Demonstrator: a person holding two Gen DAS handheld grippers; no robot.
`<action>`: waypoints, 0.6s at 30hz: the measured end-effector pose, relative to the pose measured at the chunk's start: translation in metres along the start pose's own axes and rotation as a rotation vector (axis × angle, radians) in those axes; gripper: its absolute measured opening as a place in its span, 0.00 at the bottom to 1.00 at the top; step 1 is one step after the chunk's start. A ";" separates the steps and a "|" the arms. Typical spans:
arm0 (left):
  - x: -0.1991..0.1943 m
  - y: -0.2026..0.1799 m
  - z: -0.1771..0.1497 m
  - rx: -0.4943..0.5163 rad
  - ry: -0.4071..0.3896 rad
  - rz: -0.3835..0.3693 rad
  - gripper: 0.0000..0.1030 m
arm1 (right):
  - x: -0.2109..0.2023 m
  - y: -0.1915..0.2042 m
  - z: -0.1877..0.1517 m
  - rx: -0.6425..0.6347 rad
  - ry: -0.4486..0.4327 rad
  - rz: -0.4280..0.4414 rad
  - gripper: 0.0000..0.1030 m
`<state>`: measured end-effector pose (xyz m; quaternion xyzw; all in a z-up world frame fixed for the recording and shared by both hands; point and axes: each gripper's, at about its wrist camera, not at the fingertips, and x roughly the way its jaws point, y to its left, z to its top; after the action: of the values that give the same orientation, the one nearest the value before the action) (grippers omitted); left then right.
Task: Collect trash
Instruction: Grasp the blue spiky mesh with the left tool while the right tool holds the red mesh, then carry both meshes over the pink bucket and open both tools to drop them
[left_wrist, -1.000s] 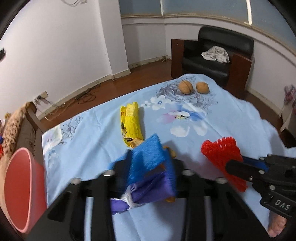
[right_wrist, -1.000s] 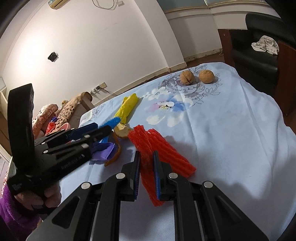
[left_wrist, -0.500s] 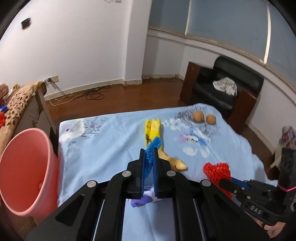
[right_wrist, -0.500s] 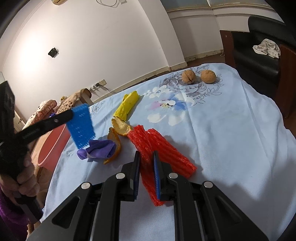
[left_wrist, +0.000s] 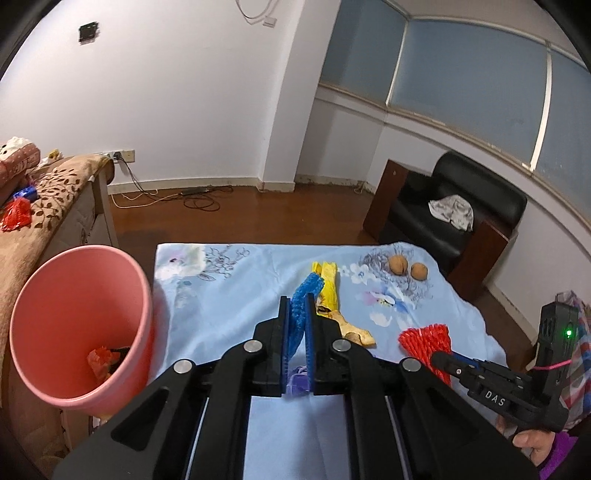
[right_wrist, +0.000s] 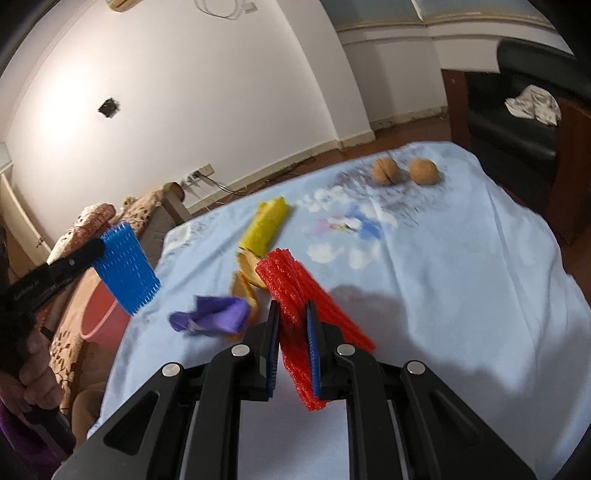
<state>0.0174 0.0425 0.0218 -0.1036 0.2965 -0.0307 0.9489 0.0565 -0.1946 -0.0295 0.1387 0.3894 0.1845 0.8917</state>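
Between my left gripper pads sits blue foam net, clamped at its edge; light, squashy, springy; right gripper pinches red foam net mid-length.

pink bin mouth unobstructed, walnuts well apart from peel

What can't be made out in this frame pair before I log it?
- Pink bin contents: left wrist view shows a red scrap and something dark; the wall hides the rest.
- Purple wrapper: left wrist view, mostly behind the left gripper, shut on the blue foam net; motion-blurred in the right view.
- Red foam net: its near end is hidden by the right gripper in the right wrist view.
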 end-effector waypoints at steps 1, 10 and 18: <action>-0.002 0.002 0.000 -0.006 -0.004 0.000 0.07 | -0.001 0.006 0.004 -0.013 -0.006 0.012 0.12; -0.033 0.029 0.006 -0.054 -0.083 0.061 0.07 | 0.013 0.076 0.024 -0.129 0.017 0.143 0.12; -0.059 0.070 0.010 -0.122 -0.136 0.146 0.07 | 0.039 0.148 0.037 -0.202 0.060 0.274 0.12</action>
<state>-0.0255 0.1201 0.0479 -0.1412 0.2395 0.0635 0.9585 0.0759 -0.0488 0.0273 0.0946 0.3729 0.3468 0.8554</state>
